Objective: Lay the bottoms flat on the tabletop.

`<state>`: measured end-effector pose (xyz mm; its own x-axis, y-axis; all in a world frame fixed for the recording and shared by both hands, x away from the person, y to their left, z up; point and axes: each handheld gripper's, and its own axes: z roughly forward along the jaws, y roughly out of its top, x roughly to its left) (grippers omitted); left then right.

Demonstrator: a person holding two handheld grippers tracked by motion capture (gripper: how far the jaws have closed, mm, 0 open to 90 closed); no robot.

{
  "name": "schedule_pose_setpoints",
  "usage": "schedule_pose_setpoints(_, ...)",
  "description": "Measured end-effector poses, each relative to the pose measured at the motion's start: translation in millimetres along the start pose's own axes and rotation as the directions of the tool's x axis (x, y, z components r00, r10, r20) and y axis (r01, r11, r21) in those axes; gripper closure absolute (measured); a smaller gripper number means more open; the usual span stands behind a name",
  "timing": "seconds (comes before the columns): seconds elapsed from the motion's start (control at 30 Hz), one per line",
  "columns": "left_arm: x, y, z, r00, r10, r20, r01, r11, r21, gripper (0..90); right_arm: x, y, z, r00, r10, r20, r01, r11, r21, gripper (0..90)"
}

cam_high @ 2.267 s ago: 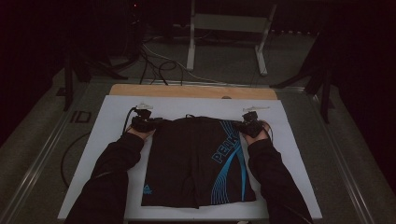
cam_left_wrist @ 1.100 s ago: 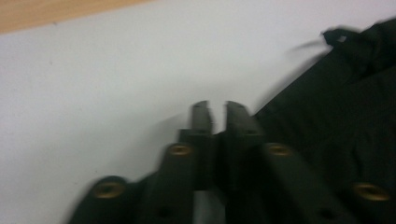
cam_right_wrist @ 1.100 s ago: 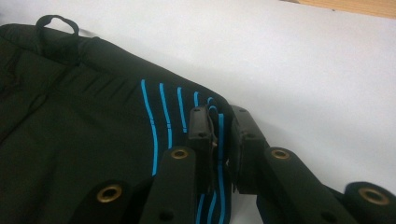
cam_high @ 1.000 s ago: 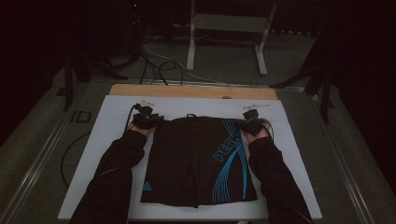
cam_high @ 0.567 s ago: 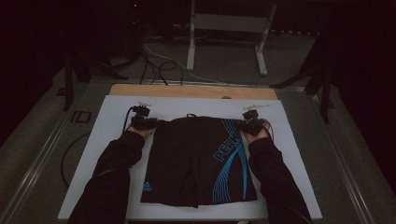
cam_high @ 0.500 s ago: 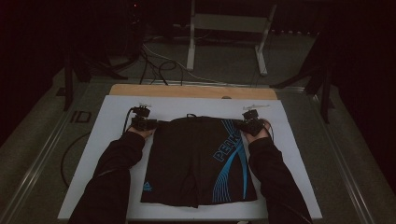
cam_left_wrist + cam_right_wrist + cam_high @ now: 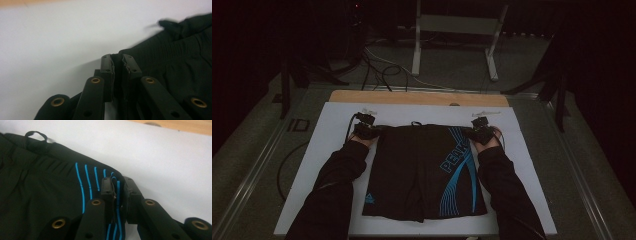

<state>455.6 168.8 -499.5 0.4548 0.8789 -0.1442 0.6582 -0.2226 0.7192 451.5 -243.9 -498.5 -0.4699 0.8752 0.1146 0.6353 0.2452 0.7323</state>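
A pair of black shorts (image 7: 422, 170) with blue stripes and blue lettering lies flat on the white table top (image 7: 327, 135), waistband toward the far edge. My left gripper (image 7: 368, 131) is shut on the waistband's left corner (image 7: 135, 53); the cloth sits pinched between its jaws. At the opposite corner, my right gripper (image 7: 479, 131) is shut on the blue-striped waistband edge (image 7: 117, 187). A small black hanging loop (image 7: 36, 133) shows at the middle of the waistband.
A wooden strip (image 7: 417, 97) runs along the table's far edge. Beyond it stand a white metal frame (image 7: 457, 35) and loose cables (image 7: 377, 70) on the dark floor. Metal rails (image 7: 257, 165) flank the table.
Both grippers have shifted slightly outward and away, drawing the waistband a little tauter. The shorts otherwise lie as before.
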Motion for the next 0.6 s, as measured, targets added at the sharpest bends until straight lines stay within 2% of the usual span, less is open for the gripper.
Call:
schedule_pose_setpoints(0.07,-0.9,6.3,-4.6,0.9997,0.011,-0.023,-0.012,0.9995,-0.030,81.3,1.5,2.6,0.1,1.0000,0.002,-0.004,-0.002,1.000,-0.010,81.2)
schedule_pose_setpoints(0.3,-2.2,16.1,-5.4,0.9975,0.030,-0.064,-0.033,0.9977,-0.059,81.0,-0.2,16.8,-0.5,0.9997,0.019,0.012,-0.019,0.999,-0.047,81.4)
schedule_pose_setpoints(0.5,0.3,20.5,-1.4,0.9961,0.044,-0.076,-0.050,0.9949,-0.088,80.9,-1.0,26.5,6.3,0.9988,0.028,0.040,-0.027,0.999,-0.044,81.3)
schedule_pose_setpoints(0.6,2.5,22.4,2.4,0.9946,0.051,-0.091,-0.059,0.9946,-0.086,80.9,-1.8,30.0,11.9,0.9983,0.031,0.049,-0.029,0.999,-0.034,81.3)
